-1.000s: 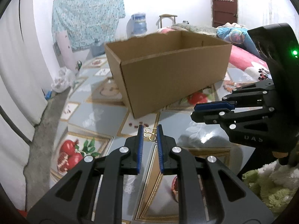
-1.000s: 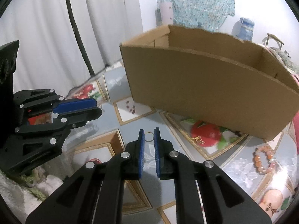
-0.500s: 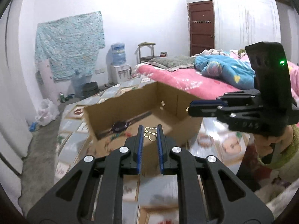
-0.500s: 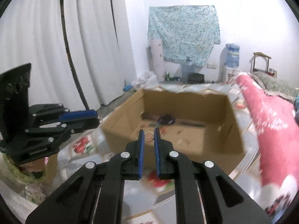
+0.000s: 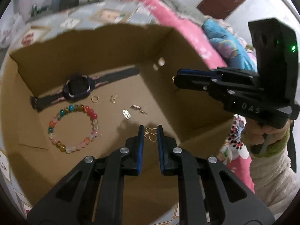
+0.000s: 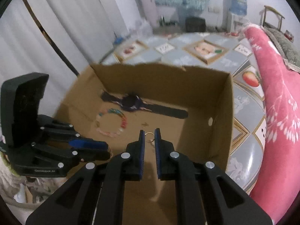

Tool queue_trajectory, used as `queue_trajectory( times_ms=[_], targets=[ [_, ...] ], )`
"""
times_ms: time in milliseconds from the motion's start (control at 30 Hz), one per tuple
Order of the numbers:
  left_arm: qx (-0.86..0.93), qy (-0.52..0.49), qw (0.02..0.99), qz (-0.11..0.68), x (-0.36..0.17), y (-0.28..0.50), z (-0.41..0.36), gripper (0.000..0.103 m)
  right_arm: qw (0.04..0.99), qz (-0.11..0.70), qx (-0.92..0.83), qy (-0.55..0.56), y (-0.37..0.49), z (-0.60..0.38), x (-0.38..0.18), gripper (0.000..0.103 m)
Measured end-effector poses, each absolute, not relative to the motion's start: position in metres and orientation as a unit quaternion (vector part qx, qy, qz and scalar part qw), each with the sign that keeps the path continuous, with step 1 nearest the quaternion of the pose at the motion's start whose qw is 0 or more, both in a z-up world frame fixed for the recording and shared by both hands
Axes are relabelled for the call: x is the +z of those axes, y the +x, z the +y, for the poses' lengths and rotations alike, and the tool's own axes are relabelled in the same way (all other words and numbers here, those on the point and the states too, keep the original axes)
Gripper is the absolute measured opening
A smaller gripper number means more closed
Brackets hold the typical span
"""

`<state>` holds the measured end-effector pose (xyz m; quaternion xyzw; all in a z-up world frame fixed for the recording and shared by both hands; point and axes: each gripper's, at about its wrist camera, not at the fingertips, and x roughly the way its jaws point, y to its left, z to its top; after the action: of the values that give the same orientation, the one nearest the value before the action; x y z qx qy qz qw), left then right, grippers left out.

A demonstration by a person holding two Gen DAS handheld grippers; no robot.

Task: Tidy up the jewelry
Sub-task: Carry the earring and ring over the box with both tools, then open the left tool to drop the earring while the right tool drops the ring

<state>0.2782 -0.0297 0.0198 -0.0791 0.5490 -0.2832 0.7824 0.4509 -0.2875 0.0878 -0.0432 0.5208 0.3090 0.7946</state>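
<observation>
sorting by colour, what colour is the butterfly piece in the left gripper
Gold; the butterfly piece shows best in the left wrist view.

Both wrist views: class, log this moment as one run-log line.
left gripper: shut on gold butterfly piece | right gripper: shut on gold ring | both over cardboard box | inside: watch, bead bracelet
</observation>
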Motion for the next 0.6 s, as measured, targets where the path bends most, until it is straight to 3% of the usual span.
queue_trajectory(
  times_ms=[100,167,233,300,600],
  targets=[
    [-0.262,-0.072,0.777,0.569,0.01,0.283,-0.033,0.014,0.788,0.536,0.298,-0.06,0.458,-0.282,0.076,0.011],
    [-0.254,-0.074,0.771,0.579,0.006,0.283,-0.033,0.02,0.786,0.541,0.292,-0.066,0.463,-0.281,0.069,0.011],
    [-0.248,-0.08,0.77,0.582,0.005,0.286,-0.032,0.035,0.787,0.541,0.29,-0.067,0.465,-0.282,0.067,0.011],
    [-0.251,-0.092,0.768,0.582,0.005,0.287,-0.029,0.039,0.788,0.539,0.288,-0.067,0.466,-0.283,0.066,0.011],
    [-0.245,-0.115,0.778,0.566,0.014,0.286,-0.014,0.04,0.804,0.517,0.289,-0.051,0.463,-0.296,0.079,0.011]
  ],
)
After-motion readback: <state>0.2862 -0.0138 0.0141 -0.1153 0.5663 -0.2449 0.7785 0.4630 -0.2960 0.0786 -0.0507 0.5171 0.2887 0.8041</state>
